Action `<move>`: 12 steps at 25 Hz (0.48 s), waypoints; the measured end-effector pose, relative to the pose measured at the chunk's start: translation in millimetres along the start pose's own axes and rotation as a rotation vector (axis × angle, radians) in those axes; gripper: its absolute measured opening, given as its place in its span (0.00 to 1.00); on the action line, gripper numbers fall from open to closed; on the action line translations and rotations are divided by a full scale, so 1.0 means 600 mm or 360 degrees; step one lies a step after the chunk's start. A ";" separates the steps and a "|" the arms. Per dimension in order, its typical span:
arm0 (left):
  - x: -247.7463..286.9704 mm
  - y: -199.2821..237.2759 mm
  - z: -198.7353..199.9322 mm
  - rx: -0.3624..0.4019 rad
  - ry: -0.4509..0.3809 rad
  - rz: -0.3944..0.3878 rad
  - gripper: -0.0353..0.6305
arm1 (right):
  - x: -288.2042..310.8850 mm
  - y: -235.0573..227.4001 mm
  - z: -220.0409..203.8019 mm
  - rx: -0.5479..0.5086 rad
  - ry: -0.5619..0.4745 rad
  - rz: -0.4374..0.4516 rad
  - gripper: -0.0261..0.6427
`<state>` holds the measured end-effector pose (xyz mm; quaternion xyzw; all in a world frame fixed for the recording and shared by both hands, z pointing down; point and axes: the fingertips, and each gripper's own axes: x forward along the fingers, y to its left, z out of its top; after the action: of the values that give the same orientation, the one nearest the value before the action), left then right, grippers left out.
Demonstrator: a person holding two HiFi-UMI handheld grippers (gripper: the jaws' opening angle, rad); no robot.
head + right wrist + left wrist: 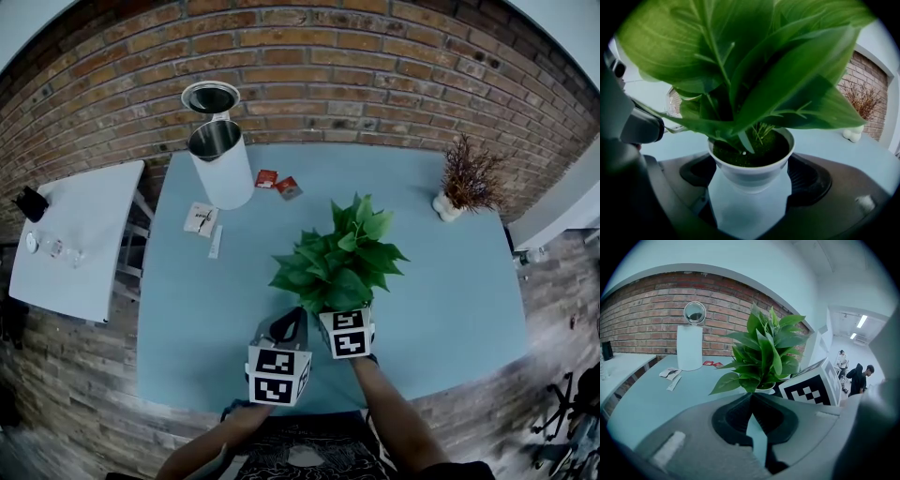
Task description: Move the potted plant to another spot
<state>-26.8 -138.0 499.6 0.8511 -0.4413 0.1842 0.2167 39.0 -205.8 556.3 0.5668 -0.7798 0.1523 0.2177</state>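
The potted plant (342,262), broad green leaves in a small white pot (752,177), stands near the middle front of the light blue table (450,309). My right gripper (341,309) reaches in under the leaves, and in the right gripper view its jaws press against both sides of the pot, so the right gripper (751,169) is shut on it. My left gripper (289,326) sits just left of the pot with its tips together and nothing between them. In the left gripper view the left gripper (751,395) points at the plant (764,352), with the right gripper's marker cube (811,387) beside it.
A white cylindrical bin (223,164) with a raised round lid (210,97) stands at the back left, with red packets (277,183) and a paper sachet (202,218) nearby. A dried plant in a white vase (464,183) is at the back right. A white side table (75,234) stands to the left.
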 end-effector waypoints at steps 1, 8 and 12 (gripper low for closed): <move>0.005 -0.006 0.001 0.0000 0.0001 0.0000 0.05 | 0.000 -0.007 0.001 -0.0004 -0.0003 0.0001 0.75; 0.032 -0.035 0.009 -0.0012 0.0006 0.0025 0.05 | 0.001 -0.050 -0.001 -0.0028 0.0009 0.0033 0.75; 0.044 -0.051 0.019 -0.0022 0.0001 0.0042 0.05 | 0.003 -0.065 0.002 -0.0031 0.0025 0.0065 0.75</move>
<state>14.3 -145.9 497.0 0.8437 -0.4537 0.1842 0.2201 75.1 -219.9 556.1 0.5473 -0.7910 0.1535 0.2262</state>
